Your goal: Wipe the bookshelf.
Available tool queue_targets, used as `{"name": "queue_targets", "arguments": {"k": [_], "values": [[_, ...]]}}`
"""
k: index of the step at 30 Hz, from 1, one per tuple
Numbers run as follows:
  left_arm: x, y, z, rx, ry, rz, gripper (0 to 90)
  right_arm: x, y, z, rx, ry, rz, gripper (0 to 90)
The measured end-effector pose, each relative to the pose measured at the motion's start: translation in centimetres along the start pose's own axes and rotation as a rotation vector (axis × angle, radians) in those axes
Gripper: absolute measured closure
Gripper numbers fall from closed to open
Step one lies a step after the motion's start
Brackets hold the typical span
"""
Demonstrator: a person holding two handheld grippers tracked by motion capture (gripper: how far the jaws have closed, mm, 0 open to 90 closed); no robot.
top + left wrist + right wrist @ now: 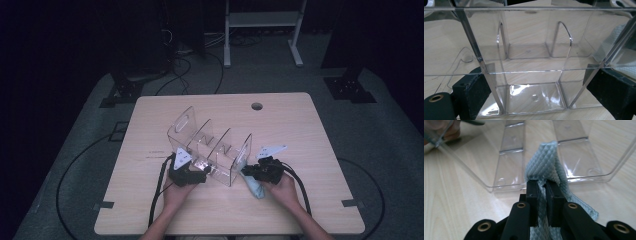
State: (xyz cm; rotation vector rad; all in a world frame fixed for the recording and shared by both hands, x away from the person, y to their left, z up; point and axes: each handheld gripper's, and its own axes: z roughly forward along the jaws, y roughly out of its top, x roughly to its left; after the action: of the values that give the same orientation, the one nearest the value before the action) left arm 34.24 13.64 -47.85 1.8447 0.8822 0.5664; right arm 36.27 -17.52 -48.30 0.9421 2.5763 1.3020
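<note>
At the table's [300,120] near edge, my right gripper [543,185] pinches a folded blue cloth [544,162] against the clear acrylic organizer's [210,145] end wall; my left gripper [192,172] clamps its opposite end. Bare tabletop lies open toward the far corners.

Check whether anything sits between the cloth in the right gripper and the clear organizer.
Nothing visible does. The right gripper is shut on the pale blue cloth, whose folded end rises just in front of the organizer; bare table lies around it. The left gripper steadies the organizer's other end.
</note>
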Motion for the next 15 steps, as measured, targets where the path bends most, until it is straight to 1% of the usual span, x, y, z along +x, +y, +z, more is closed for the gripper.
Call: {"name": "queue_targets", "arguments": {"k": [1,3,6,7,8,10,12,13,14,15], "values": [[0.0,0.0,0.0,-0.001,0.001,-0.002,7.2,-0.5,0.1,-0.1,-0.006,-0.008,0.011,81.7],[0.0,0.0,0.0,0.001,0.001,0.0,7.2,-1.5,0.3,-0.2,-0.027,-0.053,0.028,81.7],[0.1,0.0,0.0,-0.003,-0.001,-0.001,7.1,-2.7,0.3,-0.3,-0.049,-0.081,0.071,81.6],[0.1,0.0,0.0,-0.001,-0.001,0.001,7.1,-2.8,0.2,-0.4,-0.054,-0.073,0.089,81.6],[0.1,0.0,0.0,-0.001,0.0,0.002,7.1,-2.6,0.3,-0.4,-0.058,-0.066,0.091,81.6],[0.1,-0.1,0.0,-0.006,0.0,-0.001,7.1,-1.3,0.5,-0.8,-0.07,-0.045,0.066,81.6],[0.1,-0.1,0.0,-0.004,0.0,0.002,7.2,-0.3,0.8,-1.3,-0.081,-0.018,0.039,81.6],[0.1,-0.1,0.0,-0.006,0.0,0.0,7.2,0.0,1.1,-1.7,-0.099,-0.008,0.027,81.7],[0.0,-0.1,0.0,-0.004,0.0,0.001,7.1,0.2,1.8,-2.8,-0.142,-0.018,0.017,81.8],[0.0,-0.1,0.0,-0.003,0.001,0.001,7.1,0.2,1.8,-2.8,-0.142,-0.018,0.017,81.8]]}}
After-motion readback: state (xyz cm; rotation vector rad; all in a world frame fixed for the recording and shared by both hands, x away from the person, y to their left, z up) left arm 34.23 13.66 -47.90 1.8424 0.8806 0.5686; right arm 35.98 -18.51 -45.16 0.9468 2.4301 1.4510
